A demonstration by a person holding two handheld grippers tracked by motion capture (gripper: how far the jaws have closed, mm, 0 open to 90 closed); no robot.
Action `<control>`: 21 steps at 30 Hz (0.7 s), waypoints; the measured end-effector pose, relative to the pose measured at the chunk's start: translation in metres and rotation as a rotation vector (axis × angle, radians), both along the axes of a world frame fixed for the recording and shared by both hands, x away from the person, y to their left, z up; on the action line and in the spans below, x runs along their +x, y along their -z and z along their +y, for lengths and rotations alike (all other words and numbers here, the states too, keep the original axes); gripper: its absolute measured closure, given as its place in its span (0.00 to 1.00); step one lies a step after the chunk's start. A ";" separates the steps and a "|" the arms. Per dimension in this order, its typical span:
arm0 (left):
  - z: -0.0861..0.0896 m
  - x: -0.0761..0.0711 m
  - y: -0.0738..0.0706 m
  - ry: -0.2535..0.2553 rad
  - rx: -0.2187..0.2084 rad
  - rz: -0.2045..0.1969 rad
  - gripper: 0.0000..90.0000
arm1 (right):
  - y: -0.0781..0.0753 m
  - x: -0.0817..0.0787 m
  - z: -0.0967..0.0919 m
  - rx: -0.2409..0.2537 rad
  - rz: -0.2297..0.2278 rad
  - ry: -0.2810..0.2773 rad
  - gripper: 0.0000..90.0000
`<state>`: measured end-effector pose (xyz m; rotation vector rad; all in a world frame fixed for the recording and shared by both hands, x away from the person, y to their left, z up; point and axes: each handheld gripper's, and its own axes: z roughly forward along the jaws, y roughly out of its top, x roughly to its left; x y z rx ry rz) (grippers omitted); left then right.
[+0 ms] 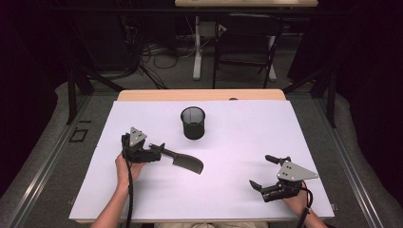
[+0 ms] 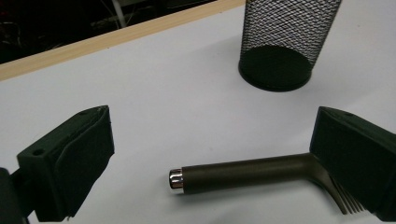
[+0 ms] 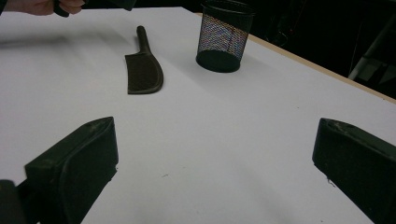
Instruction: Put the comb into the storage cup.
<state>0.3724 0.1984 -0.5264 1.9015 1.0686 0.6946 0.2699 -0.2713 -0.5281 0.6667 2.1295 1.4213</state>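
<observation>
A dark brown comb (image 1: 184,161) with a round handle lies flat on the white sheet, left of centre. My left gripper (image 1: 158,151) stands open at the handle's end. In the left gripper view the handle (image 2: 247,170), tipped with a silver cap, lies on the sheet between the two jaws of my left gripper (image 2: 215,144), touching neither pad clearly; the comb's teeth run under the right jaw. A black mesh cup (image 1: 193,122) stands upright behind the comb. My right gripper (image 1: 264,173) rests open near the front right, holding nothing. Its view shows the comb (image 3: 144,70) and cup (image 3: 223,42) far ahead.
The white sheet (image 1: 237,142) covers most of the wooden table, whose far edge (image 1: 199,95) shows as a bare strip. Behind the table stand a chair (image 1: 244,42) and cables on the floor. A hand (image 3: 42,5) shows at the top left of the right gripper view.
</observation>
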 end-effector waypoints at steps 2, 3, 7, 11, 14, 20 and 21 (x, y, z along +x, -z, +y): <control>0.000 0.003 0.000 -0.011 -0.004 0.007 0.00 | 0.000 0.000 0.000 0.000 -0.001 -0.002 0.00; 0.000 0.005 0.001 -0.018 -0.005 0.012 0.01 | 0.000 0.000 0.000 0.002 0.001 -0.001 0.00; -0.002 0.010 0.002 -0.027 0.001 0.024 0.08 | 0.001 0.001 0.000 0.001 0.002 -0.002 0.00; -0.004 0.013 0.003 -0.025 0.013 0.031 0.23 | 0.001 0.000 0.000 0.002 0.010 -0.002 0.00; -0.005 0.016 0.006 -0.012 0.023 0.048 0.44 | 0.001 0.001 0.000 0.001 0.010 -0.004 0.00; -0.003 0.019 0.011 0.021 0.017 0.096 0.79 | 0.002 0.002 0.002 -0.007 0.009 -0.011 0.00; -0.003 0.019 0.012 0.017 0.019 0.102 0.84 | 0.002 0.002 0.002 -0.007 0.007 -0.013 0.00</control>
